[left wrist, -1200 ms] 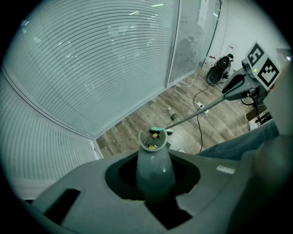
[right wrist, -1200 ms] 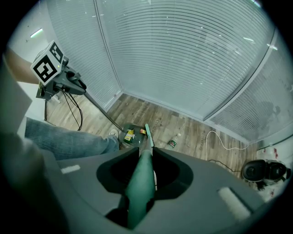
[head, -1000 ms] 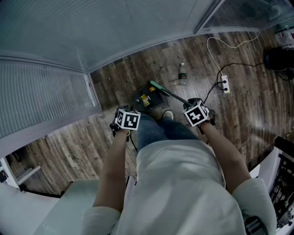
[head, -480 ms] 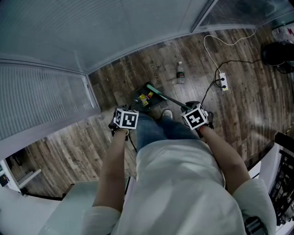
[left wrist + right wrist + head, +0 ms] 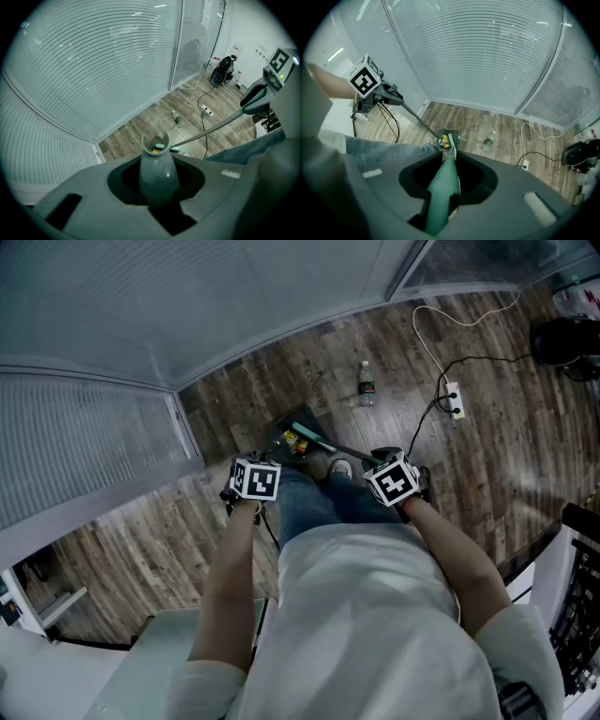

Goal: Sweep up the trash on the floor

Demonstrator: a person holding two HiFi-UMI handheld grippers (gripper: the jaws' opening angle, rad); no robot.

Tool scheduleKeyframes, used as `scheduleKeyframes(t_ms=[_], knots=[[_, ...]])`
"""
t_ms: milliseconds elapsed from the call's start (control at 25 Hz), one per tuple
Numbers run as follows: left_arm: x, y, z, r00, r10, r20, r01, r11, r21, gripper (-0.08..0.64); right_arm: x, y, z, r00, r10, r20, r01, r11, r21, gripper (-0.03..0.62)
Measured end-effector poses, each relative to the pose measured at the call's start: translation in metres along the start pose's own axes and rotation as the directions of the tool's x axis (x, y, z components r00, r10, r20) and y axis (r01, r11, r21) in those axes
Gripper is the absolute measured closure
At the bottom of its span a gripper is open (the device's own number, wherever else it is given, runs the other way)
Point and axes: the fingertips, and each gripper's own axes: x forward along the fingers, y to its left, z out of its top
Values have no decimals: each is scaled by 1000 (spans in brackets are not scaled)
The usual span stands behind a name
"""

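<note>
A dark dustpan (image 5: 289,438) stands on the wood floor in front of the person's shoe, with yellow and red trash (image 5: 445,140) inside it. My left gripper (image 5: 255,480) is shut on the dustpan's long grey handle (image 5: 157,171). My right gripper (image 5: 393,480) is shut on the broom's green handle (image 5: 442,187). The green broom head (image 5: 307,438) rests at the dustpan's mouth. A plastic bottle (image 5: 365,382) lies on the floor past the dustpan, also visible as the bottle (image 5: 489,139) and the bottle (image 5: 177,119).
Glass walls with blinds (image 5: 234,296) meet in a corner just behind the dustpan. A white power strip (image 5: 455,400) with cables lies to the right. A black round object (image 5: 565,339) sits at the far right. The person's legs (image 5: 323,502) fill the space between the grippers.
Both grippers keep hold of their handles. The broom head has drawn in closer over the dustpan's mouth, and the dustpan has shifted slightly toward the wall corner.
</note>
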Motion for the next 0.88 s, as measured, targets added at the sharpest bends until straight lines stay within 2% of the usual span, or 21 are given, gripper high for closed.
scheduleKeyframes(t_ms=[880], knots=[[0,-2,0,1000,0,0,0,1000,-2,468,-22,-34,-2,997,-39,70,27,985,170,491]])
